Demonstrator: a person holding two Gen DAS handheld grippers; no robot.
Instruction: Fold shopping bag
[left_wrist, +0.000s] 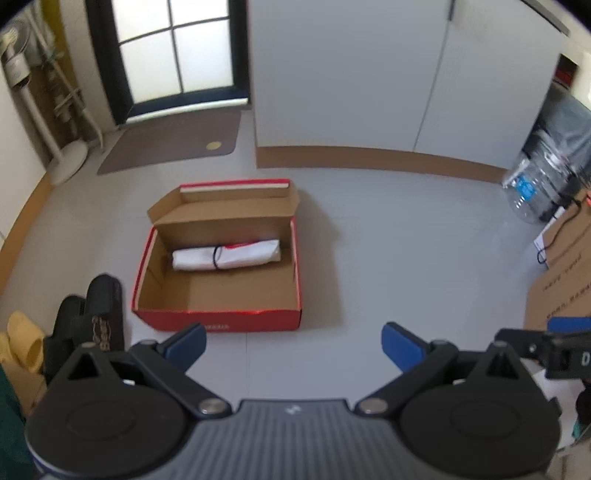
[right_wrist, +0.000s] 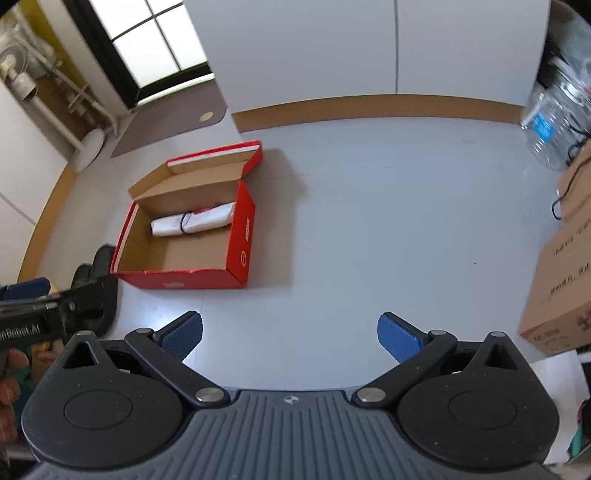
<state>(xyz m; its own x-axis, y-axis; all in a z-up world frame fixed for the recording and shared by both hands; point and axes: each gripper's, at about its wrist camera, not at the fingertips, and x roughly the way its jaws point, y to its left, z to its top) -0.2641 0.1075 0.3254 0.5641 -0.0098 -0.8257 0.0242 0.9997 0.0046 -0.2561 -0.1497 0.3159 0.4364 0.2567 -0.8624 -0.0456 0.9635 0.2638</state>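
Note:
The white shopping bag (left_wrist: 226, 254) is rolled up and bound with a dark band. It lies inside an open red shoe box (left_wrist: 221, 317) on the grey floor, near the box's far wall. It also shows in the right wrist view (right_wrist: 194, 222), inside the same box (right_wrist: 242, 236). My left gripper (left_wrist: 293, 347) is open and empty, held above the floor just in front of the box. My right gripper (right_wrist: 290, 334) is open and empty, to the right of the box and apart from it.
Black and yellow slippers (left_wrist: 92, 314) lie left of the box. Cardboard cartons (right_wrist: 561, 288) and a clear water jug (left_wrist: 539, 184) stand at the right. A brown doormat (left_wrist: 173, 144) lies before the door. White cabinets (left_wrist: 369, 74) stand behind.

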